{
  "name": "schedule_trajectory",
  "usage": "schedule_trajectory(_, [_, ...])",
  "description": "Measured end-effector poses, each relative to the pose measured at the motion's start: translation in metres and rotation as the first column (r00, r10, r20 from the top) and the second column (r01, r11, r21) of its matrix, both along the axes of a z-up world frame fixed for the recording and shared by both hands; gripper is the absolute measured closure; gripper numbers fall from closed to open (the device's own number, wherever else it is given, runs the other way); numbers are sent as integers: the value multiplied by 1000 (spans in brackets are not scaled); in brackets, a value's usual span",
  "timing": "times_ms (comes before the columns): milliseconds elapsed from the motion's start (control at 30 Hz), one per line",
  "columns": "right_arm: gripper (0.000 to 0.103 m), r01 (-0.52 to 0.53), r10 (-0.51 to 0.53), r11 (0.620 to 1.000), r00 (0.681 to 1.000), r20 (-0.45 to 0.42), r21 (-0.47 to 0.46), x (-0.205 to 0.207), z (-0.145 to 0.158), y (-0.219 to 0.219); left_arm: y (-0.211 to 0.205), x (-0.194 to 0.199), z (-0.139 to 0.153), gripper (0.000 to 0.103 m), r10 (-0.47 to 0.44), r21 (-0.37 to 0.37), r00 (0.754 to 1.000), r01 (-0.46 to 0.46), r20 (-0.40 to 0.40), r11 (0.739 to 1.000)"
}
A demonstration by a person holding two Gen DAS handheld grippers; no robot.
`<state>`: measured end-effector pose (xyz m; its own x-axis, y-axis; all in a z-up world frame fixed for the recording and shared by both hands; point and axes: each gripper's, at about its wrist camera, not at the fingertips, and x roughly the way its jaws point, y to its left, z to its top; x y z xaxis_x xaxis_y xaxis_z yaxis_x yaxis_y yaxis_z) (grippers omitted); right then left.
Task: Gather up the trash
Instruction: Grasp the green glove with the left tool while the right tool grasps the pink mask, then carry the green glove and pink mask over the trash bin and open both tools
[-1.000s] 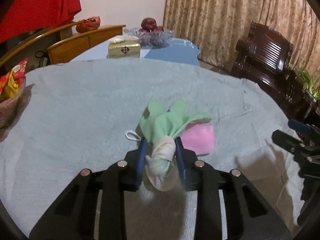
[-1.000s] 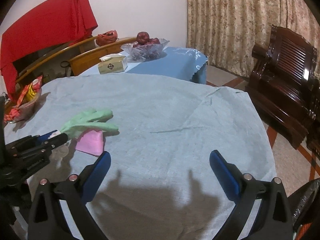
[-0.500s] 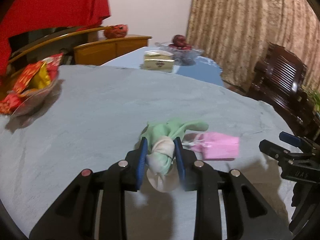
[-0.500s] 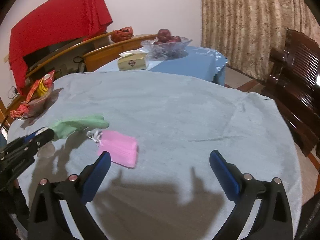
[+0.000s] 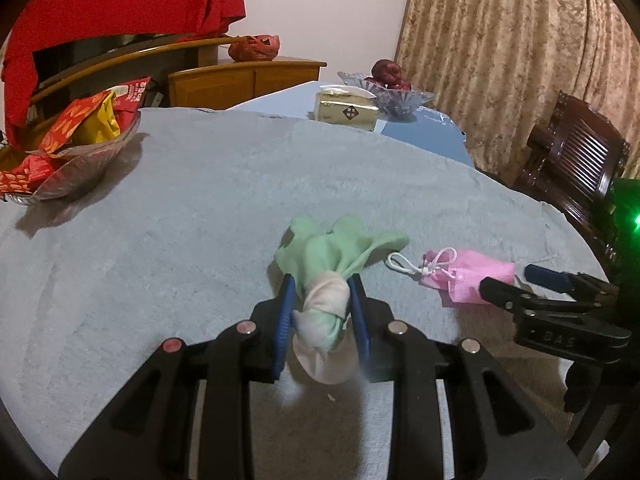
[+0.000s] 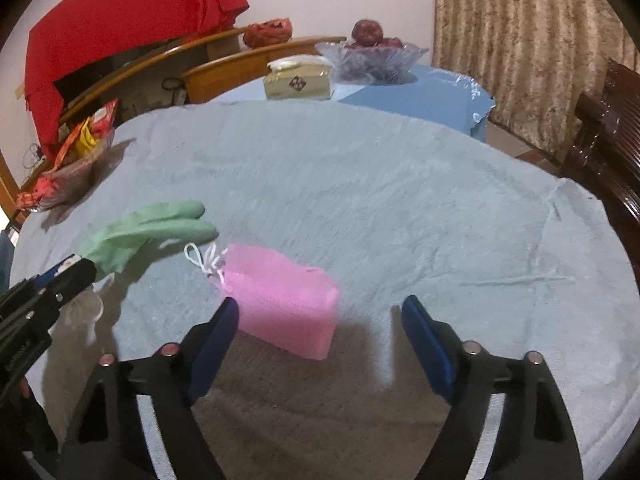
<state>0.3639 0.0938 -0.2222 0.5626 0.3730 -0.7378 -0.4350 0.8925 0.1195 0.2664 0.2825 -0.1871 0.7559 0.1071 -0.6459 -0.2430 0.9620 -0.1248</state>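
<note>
**Glove in hand, pouch pickup starting**

Green glove [image 5: 332, 276]: balled up, cuff end knotted, clamped between the left gripper [image 5: 322, 312] pads. Held clear above the grey tablecloth [image 5: 180, 220], fingers of the glove flopping forward. Solid pinch across the pale wrapped middle, no sag visible.

Pink drawstring pouch [image 6: 280, 300]: lying flat on the cloth, white cord [image 6: 204, 260] trailing toward the glove side. It sits just ahead of the right gripper [image 6: 320, 320], mostly between the two blue pads but biased toward the left one, which is at or nearly at the pouch's near corner. Right pad is well apart from it. Jaws are closing, pads not pressing the pouch yet.

Step, as I read it: second trash item being acquired while the first stays parked in the other hand.

Next move needs:
- shift right gripper a bit toward the pouch centre so both pads land on fabric, not just the corner
- go lower before closing fully; the pouch is soft and flat, a shallow pinch could skid off or catch tablecloth
- keep clear of the left gripper, which is close on that side

No bin or trash bag visible in either view, so drop-off spot unknown. Snack bowl [image 5: 80, 160], tissue box [image 6: 298, 80], fruit bowl [image 6: 372, 56] sit far back, not in the way.
</note>
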Motion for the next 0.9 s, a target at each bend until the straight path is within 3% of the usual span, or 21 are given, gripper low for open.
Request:
schedule_trajectory(67, [45,-15,15,1000,1000,-24,0,1,-4,2,0,1,-1,77,-5,-1,1000,5,-2,1000])
schedule_trajectory(133, [71,-31,31,1000,999,-31,0,0,-6,4,-1,1,-2,77,-11,-1,1000,11,-5,1000])
schedule_trajectory(233, [90,-58,59,998,997,-42,38,-1,-4,1,-2,1,-2,77,-16,0,1000,16,-9,1000])
schedule_trajectory(900, [94,4,-15,993,996,85,120,-43,69,-59,-47,-17,49,77,-57,-5,996,57,75,998])
